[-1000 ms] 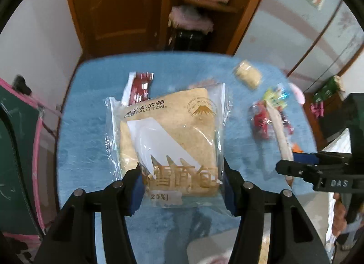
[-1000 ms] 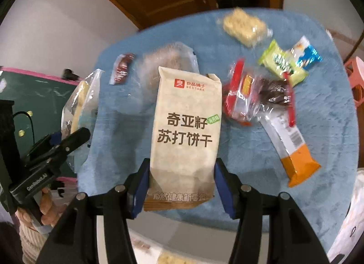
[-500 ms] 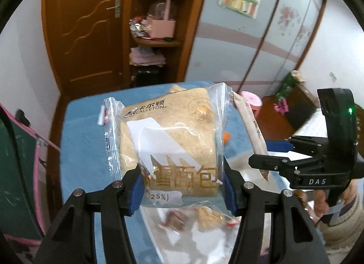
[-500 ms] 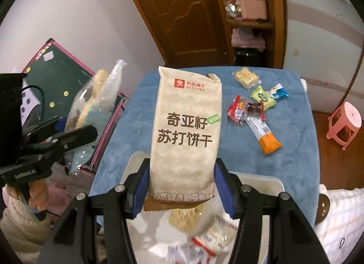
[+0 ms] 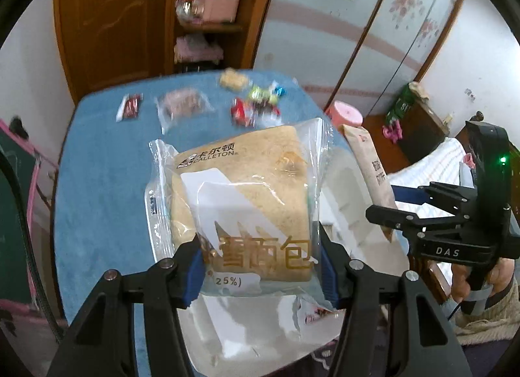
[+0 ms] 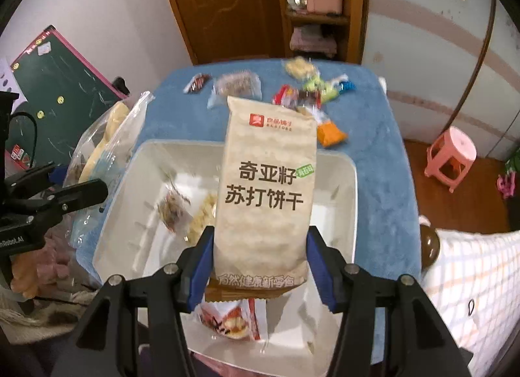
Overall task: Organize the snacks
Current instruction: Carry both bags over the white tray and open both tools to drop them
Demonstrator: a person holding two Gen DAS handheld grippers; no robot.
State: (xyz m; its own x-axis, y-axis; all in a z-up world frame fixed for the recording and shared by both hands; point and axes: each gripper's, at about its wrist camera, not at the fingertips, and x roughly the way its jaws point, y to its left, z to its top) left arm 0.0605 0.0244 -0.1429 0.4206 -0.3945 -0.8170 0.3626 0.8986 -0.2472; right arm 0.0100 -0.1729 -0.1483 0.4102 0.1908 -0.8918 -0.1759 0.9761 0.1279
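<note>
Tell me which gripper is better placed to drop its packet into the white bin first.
Right, probably. The right gripper holds the beige cracker packet above the white plastic bin; the left gripper's clear-wrapped bread hangs nearer the bin's edge.

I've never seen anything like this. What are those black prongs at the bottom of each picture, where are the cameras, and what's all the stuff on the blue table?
There is no robot here. A person holds a two-finger clamp in each hand, and a wide-angle camera on each clamp looks forward along its fingers; those are the black prongs.

In the left camera's picture, the left hand-held gripper is shut on a clear-wrapped bread pack. In the right camera's picture, the right hand-held gripper is shut on a beige cracker packet. Each camera also catches the other clamp at its picture's edge.

Below both is a white bin that already holds a few snacks. It sits on a blue-covered table, where more small wrapped snacks lie scattered at the far end.
</note>
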